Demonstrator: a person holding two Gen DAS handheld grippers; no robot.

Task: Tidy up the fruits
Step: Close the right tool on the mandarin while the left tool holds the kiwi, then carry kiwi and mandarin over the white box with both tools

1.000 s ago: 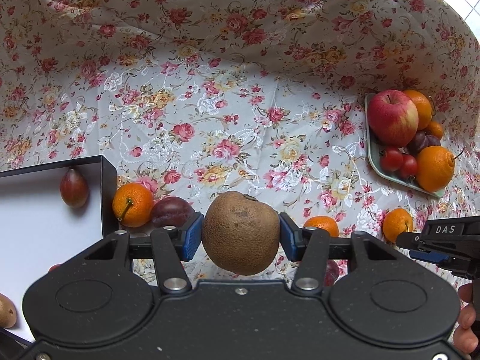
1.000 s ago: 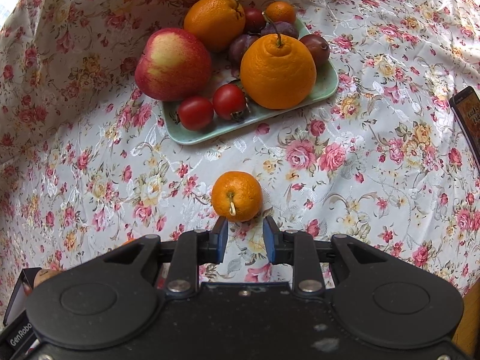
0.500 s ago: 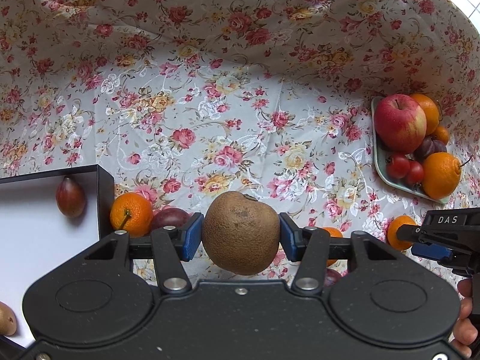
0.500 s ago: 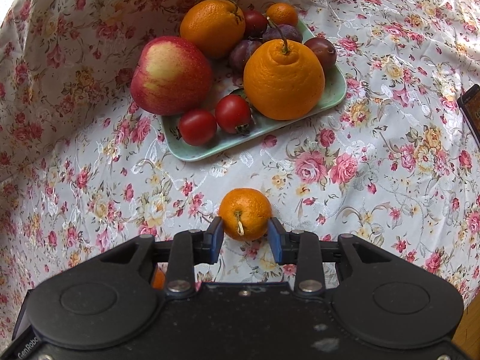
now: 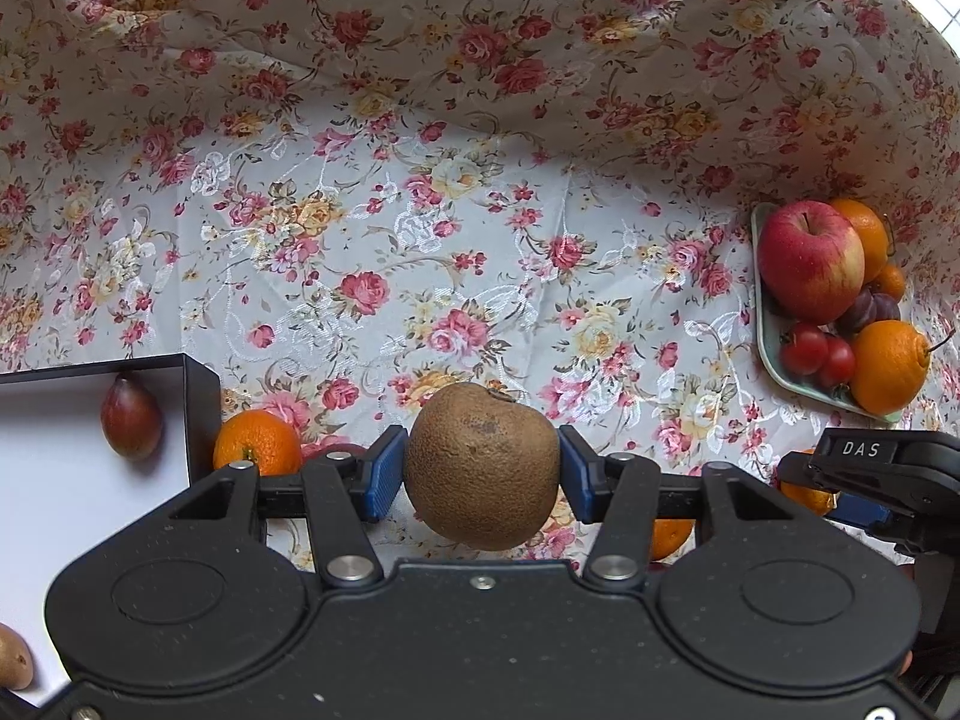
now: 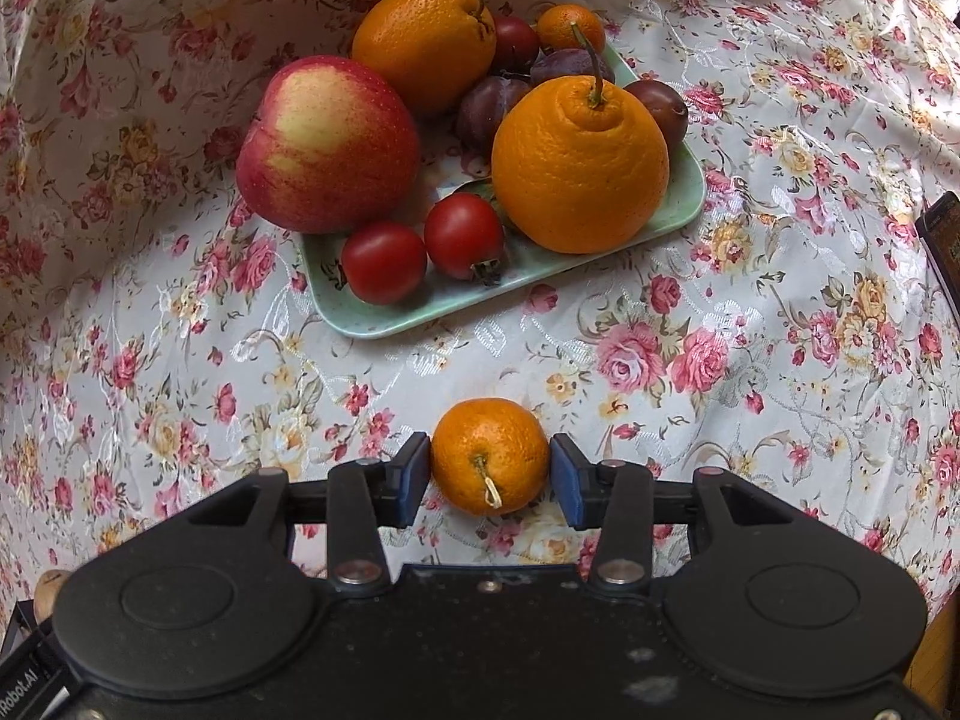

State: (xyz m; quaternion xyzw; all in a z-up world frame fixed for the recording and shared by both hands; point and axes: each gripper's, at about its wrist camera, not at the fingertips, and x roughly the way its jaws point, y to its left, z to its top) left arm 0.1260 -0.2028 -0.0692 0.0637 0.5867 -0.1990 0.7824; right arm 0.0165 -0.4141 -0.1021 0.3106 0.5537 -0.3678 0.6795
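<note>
While clamped in left claw [image 5: 483, 471], brown fruit [image 5: 483, 465] above floral cloth [image 5: 420, 210].

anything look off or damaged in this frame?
One thing: the fruit in the left gripper is a brown, rough-skinned, dented citrus-shaped fruit, dull next to the bright oranges and apple on the green tray. It looks dried or spoiled. Nothing is spilled.

Both claws: black speckled plastic bodies, blue pads [image 5: 384, 471], silver screws; "DAS" label [image 5: 859, 449].
</note>
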